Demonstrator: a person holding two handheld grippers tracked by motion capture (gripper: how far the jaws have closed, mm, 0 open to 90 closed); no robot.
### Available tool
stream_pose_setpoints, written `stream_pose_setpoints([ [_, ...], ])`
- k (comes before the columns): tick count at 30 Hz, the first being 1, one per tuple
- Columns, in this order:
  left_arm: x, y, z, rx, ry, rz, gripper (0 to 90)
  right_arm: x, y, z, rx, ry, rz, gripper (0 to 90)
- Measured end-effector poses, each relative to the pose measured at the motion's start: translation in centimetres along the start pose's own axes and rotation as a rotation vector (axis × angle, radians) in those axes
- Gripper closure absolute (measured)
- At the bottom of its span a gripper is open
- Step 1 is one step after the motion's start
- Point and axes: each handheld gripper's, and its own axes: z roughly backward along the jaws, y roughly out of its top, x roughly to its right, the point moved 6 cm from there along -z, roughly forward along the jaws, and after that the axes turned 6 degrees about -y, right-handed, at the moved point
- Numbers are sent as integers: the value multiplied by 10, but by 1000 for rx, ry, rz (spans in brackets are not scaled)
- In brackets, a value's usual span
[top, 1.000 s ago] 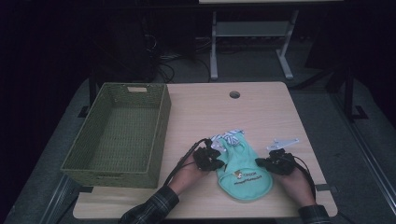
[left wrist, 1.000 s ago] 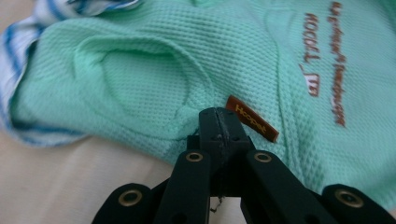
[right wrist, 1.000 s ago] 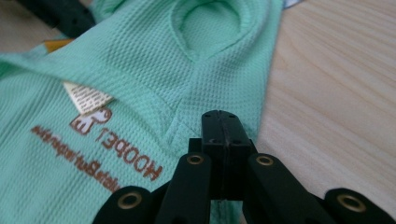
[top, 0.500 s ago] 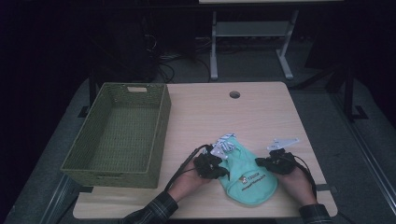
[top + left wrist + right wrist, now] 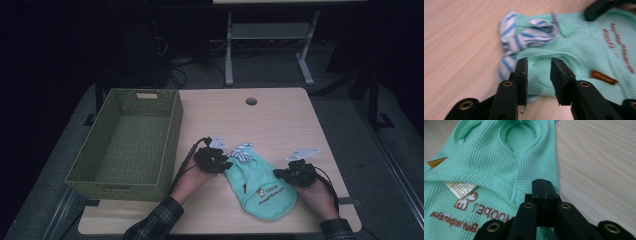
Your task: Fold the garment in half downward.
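Left tongs (image 5: 226, 162) at garment's left edge, jaws just been opening, now parted narrow, nothing between them. Right tongs (image 5: 278, 173) pinched closed on right edge of mint green garment (image 5: 260, 186). Garment flat on desk (image 5: 280, 125) near front edge, striped collar (image 5: 241, 152) bunched. Woven basket (image 5: 125, 142) sits left, bare desk beyond.

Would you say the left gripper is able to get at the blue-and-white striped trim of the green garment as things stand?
Probably yes. The left gripper has just been opening, with nothing gripped, and the striped trim lies bare just ahead of it on the table. The right gripper pinches the green garment at its far edge.
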Motion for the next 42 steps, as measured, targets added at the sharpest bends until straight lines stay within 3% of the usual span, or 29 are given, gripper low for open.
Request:
stream_pose_setpoints([
  [3, -9, -2, -3, 0, 31, 0, 565, 0, 0, 0, 1, 0, 3, 896],
  [8, -17, -8, -11, -29, 27, 27, 530, 0, 0, 0, 2, -2, 5, 896],
  [10, -17, -10, -14, -36, 19, 39, 528, 0, 0, 0, 2, -1, 5, 896],
  [21, -17, -18, -25, -82, 27, 22, 529, 0, 0, 0, 2, -4, 7, 896],
  [25, -15, -18, -25, -87, 29, 13, 573, 0, 0, 0, 2, -5, 8, 896],
  [30, -11, -17, -25, -87, 11, 12, 776, 0, 0, 0, 2, -10, 12, 896],
  [33, -9, -16, -25, -97, 36, -8, 794, -1, 0, 1, -5, 1, 13, 896],
  [36, -10, -14, -23, -84, 36, 0, 795, -5, 4, 2, -8, 18, 9, 896],
  [42, -10, -10, -15, -41, 31, 20, 795, -26, 26, 8, 63, 63, 45, 896],
])
